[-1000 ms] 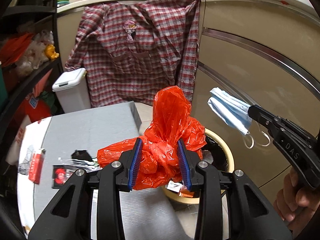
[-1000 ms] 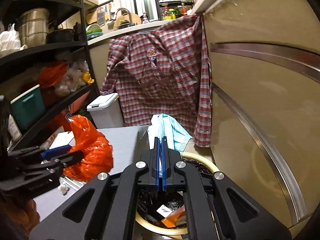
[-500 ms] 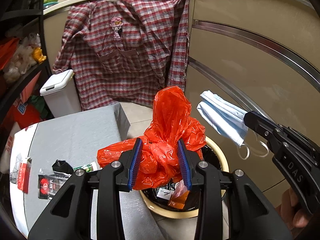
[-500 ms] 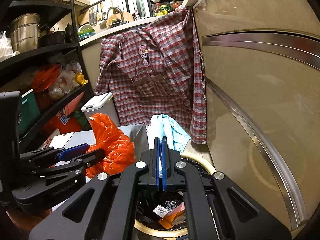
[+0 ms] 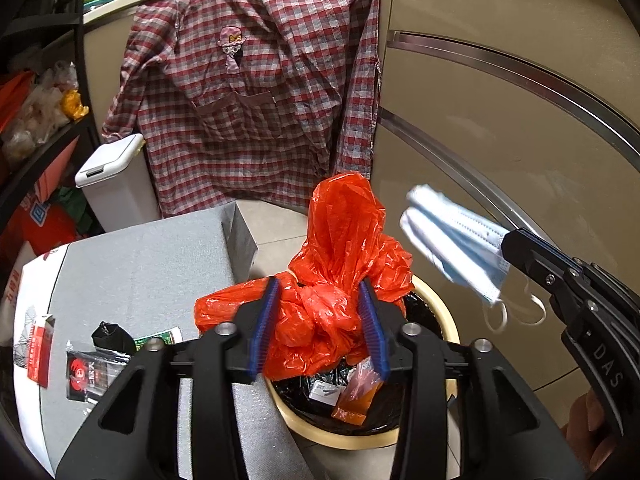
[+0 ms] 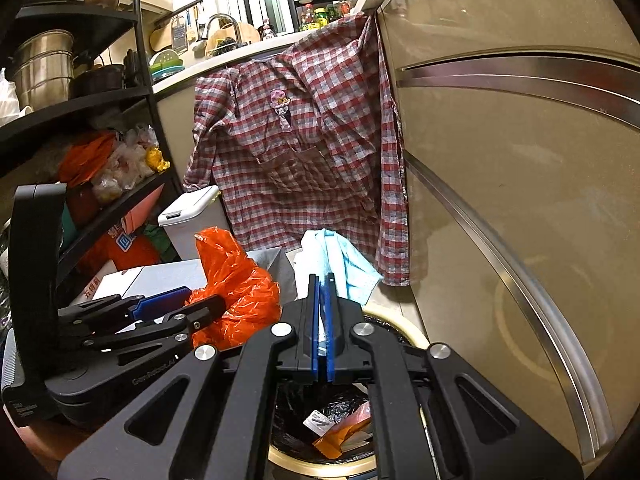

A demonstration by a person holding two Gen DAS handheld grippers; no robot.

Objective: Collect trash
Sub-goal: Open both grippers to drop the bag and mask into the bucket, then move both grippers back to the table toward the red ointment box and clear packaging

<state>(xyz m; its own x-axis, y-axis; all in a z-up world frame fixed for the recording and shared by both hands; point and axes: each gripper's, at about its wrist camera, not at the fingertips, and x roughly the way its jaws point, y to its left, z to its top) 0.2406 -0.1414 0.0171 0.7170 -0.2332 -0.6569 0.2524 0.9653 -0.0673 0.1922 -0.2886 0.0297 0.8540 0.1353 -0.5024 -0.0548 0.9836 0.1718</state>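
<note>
My left gripper (image 5: 318,318) is shut on a crumpled orange plastic bag (image 5: 344,248) and holds it above the near rim of a round bin (image 5: 436,300) lined with black plastic. The bin holds wrappers and orange scraps. My right gripper (image 6: 321,280) is shut on a light blue face mask (image 6: 340,256) and holds it over the same bin (image 6: 404,322). In the left wrist view the right gripper (image 5: 506,242) comes in from the right with the mask (image 5: 452,240) hanging above the bin's right side.
A grey-topped table (image 5: 140,264) at the left carries a red carton (image 5: 40,348), a black packet (image 5: 86,372) and small scraps. A white lidded bin (image 5: 112,184) stands behind it. A plaid shirt (image 5: 256,100) hangs on the counter. Beige cabinet fronts (image 5: 500,140) run along the right. Black shelves (image 6: 80,120) stand at the left.
Both grippers have moved forward and right, closer to and over the bin. The orange bag and the mask stay held.
</note>
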